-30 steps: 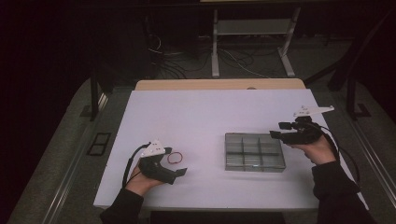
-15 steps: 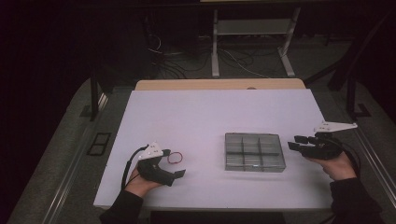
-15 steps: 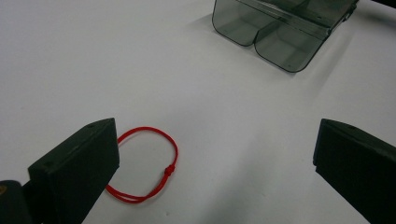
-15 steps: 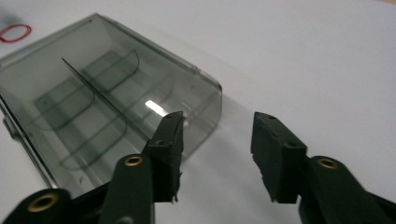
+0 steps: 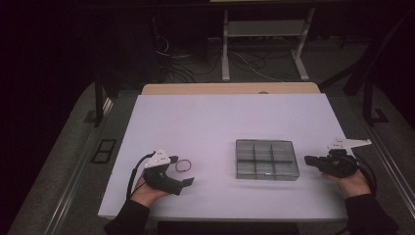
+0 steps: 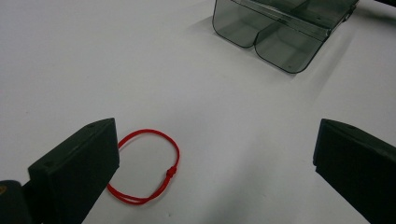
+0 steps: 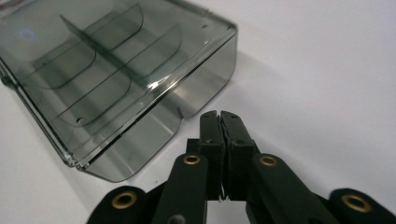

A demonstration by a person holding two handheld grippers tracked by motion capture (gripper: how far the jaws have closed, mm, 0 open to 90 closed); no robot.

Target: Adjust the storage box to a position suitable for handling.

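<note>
Right gripper (image 7: 221, 122) jaws have just closed empty beside box (image 5: 266, 159). Left gripper (image 6: 215, 158) jaws gape over red loop (image 6: 145, 166): centre, lower, pinch cord.

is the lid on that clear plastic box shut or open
Shut. In the right gripper view the lid lies flat over the box, edges meeting; its compartments look empty.
</note>
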